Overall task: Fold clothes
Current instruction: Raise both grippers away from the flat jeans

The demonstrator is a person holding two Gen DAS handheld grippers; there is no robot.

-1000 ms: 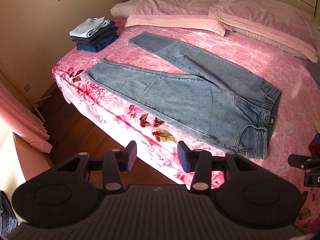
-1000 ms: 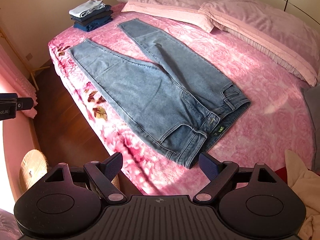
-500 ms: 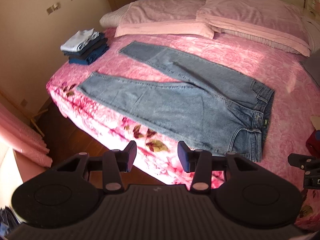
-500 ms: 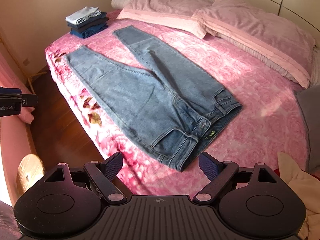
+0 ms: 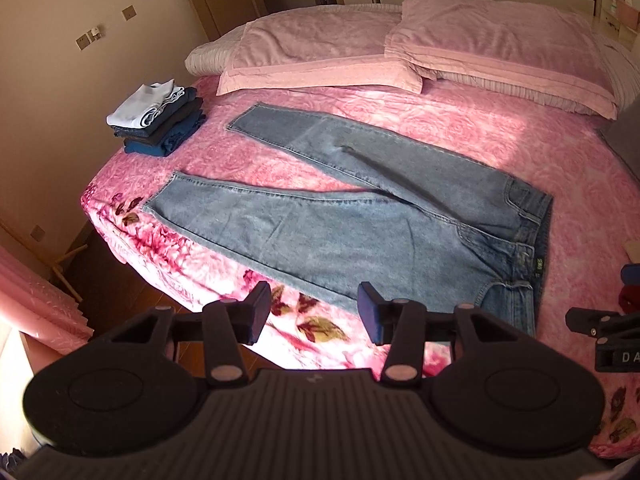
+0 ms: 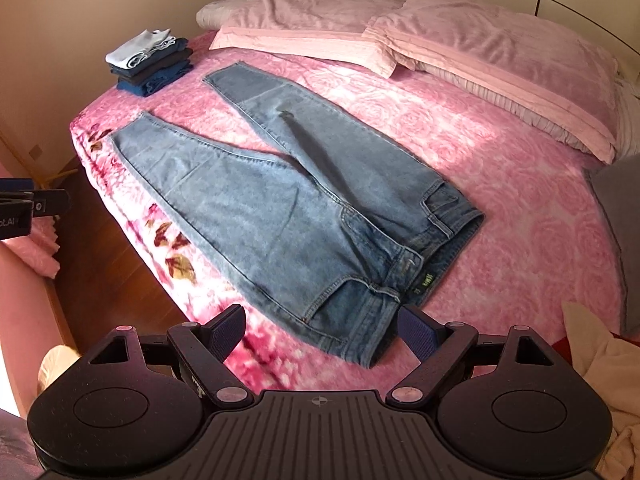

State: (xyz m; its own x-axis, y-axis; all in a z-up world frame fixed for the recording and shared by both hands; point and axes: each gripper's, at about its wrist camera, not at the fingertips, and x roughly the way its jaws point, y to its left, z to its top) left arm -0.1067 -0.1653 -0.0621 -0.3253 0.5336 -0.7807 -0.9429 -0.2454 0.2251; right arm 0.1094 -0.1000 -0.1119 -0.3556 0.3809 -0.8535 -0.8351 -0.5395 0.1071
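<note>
A pair of light blue jeans (image 5: 344, 220) (image 6: 288, 200) lies flat on the pink bed (image 5: 520, 148) (image 6: 520, 184), legs spread in a V toward the left, waistband at the right. My left gripper (image 5: 314, 312) hovers above the bed's near edge, in front of the nearer leg, open with nothing between its pads. My right gripper (image 6: 322, 330) stands open just short of the waistband's near corner, nothing held. The right gripper's body (image 5: 604, 336) shows at the right edge of the left wrist view.
A stack of folded clothes (image 5: 158, 120) (image 6: 150, 62) sits at the bed's far left corner. Pink pillows (image 5: 400, 52) (image 6: 420, 36) line the headboard side. Loose cream cloth (image 6: 596, 364) lies at the right. Dark wood floor (image 5: 116, 292) runs along the bed's left side.
Both grippers have shifted along the bed; the jeans sit more central in both views and more of the room beyond the pillows shows. The jeans have not moved.
</note>
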